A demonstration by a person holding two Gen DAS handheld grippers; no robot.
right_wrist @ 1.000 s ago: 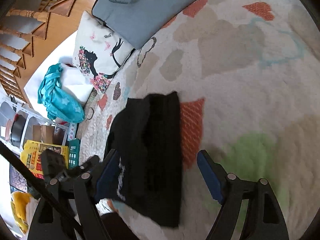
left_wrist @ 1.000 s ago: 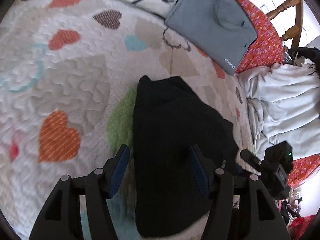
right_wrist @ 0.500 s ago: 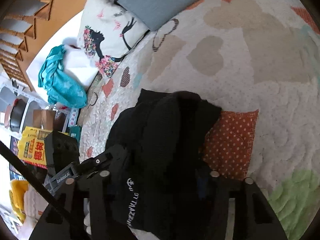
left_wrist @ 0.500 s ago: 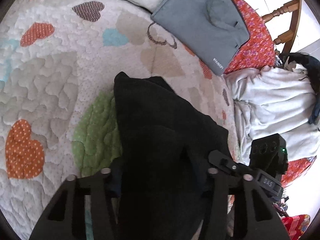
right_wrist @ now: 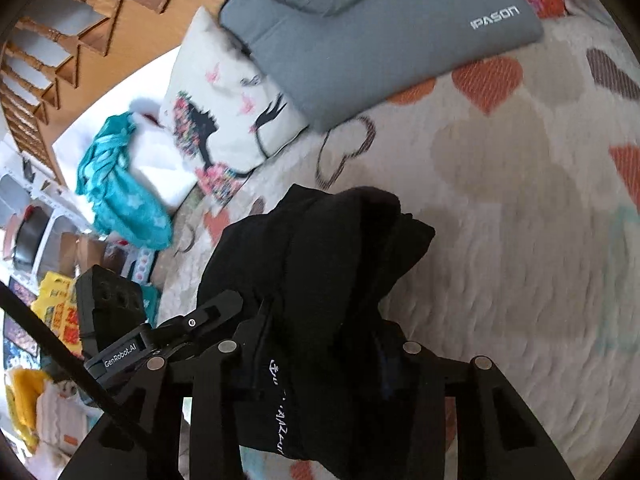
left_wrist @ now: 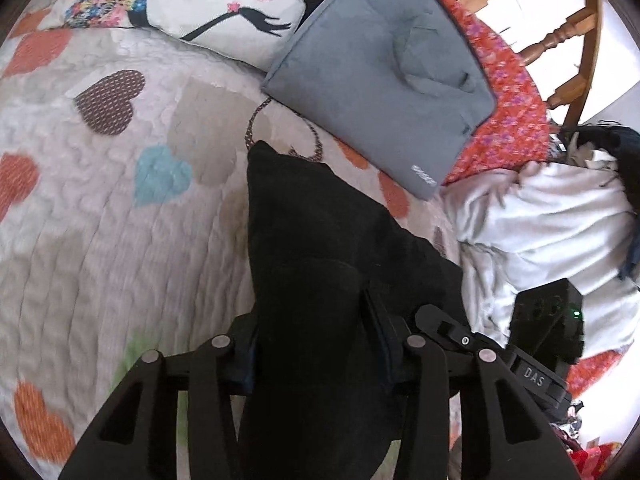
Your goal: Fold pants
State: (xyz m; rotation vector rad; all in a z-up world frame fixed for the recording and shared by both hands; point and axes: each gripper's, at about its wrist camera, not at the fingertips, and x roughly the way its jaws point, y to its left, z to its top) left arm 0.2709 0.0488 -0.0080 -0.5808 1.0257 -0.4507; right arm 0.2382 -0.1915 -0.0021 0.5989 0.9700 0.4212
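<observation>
Quilted bedspread with printed hearts under everything, filling both views. At centre, black pants, already a narrow folded bundle, now raised at the near end and trailing toward 12 o'clock, with the far tip resting on the quilt.

A second ago, lying flat between wide-spread tongs; since then clamped at the near edge, gathered up and bunched, most visibly in the right wrist view.

Left gripper: pinching the near end of the pants at 6 o'clock, cloth filling the gap between the pads. Right gripper: jaws closing on the same end, the stretch with white lettering between them, pads already biting into it.

Probably the start of the next fold, carrying the near end over toward the far end to halve the bundle. Not yet laid down.

Around, in the left wrist view: heap of white bedding at 3 o'clock, grey laptop sleeve at 1 o'clock, printed pillow at 11 o'clock, wooden chair beyond. In the right wrist view, at 9 o'clock, a teal cloth off the bed.
</observation>
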